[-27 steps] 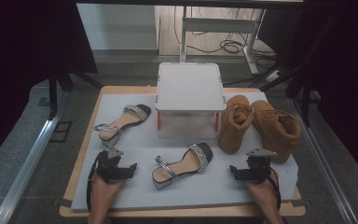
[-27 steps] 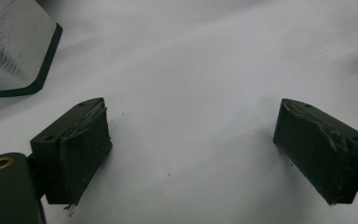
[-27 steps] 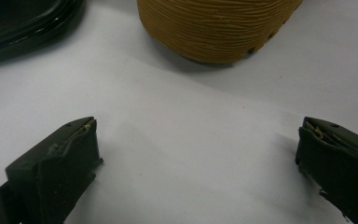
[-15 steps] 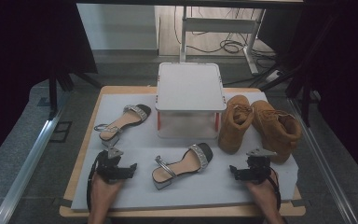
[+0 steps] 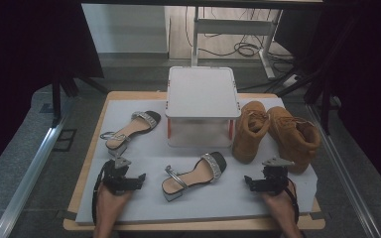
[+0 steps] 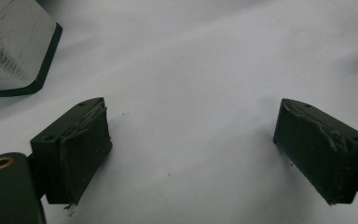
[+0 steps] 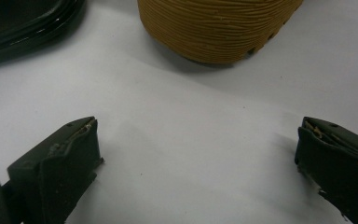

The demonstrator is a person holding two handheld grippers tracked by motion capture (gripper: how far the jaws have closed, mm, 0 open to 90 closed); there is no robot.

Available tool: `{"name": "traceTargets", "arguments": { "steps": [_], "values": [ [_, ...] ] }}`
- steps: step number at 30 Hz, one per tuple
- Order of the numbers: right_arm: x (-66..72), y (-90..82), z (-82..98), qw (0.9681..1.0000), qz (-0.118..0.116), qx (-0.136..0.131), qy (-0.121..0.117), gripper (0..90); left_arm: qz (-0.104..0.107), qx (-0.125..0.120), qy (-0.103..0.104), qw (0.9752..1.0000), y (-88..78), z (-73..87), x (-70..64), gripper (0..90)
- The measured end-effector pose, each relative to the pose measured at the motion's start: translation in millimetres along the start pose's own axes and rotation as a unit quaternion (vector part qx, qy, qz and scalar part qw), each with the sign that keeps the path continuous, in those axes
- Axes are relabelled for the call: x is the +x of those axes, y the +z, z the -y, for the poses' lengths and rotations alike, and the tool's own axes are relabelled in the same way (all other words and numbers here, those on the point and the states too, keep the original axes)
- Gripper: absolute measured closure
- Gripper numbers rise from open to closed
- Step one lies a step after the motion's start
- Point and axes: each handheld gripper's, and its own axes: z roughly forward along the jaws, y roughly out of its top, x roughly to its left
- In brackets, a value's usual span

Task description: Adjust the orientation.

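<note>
White mat (image 5: 144,148): both my hands rested low at its near edge.
Left tongs (image 5: 129,179): spread wide, empty, beside the near sandal (image 5: 194,175).
Right tongs (image 5: 263,181): spread wide, empty, just before the tan boots (image 5: 278,131).

A silver-strapped sandal (image 5: 194,174) with a dark insole lay flat on the white sheet between the two hands, toe pointing up and right, heel toward the near edge. A tan boot (image 5: 250,130) lay just beyond, its ribbed sole (image 7: 219,25) near the right side.
</note>
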Motion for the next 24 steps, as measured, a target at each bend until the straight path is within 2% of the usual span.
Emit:
{"name": "traceTargets", "arguments": {
  "steps": [9,11,16,24],
  "values": [
    [-0.1,0.0,0.0,1.0,0.0,0.0,0.0,0.0,-0.004,-0.004,-0.004,1.0,-1.4,0.2,0.4,12.4],
    [-0.1,0.0,0.0,1.0,0.0,0.0,0.0,0.0,-0.014,-0.008,-0.01,0.9998,-1.9,0.4,-0.1,12.7],
    [-0.1,-0.1,0.0,1.0,-0.001,0.0,0.0,0.0,-0.02,-0.011,-0.01,0.9997,-2.8,0.7,-0.5,12.8],
    [-0.1,-0.1,0.0,1.0,-0.001,0.0,0.0,0.0,-0.019,-0.015,-0.015,0.9996,-7.2,2.2,2.8,13.0]
  ]
}}
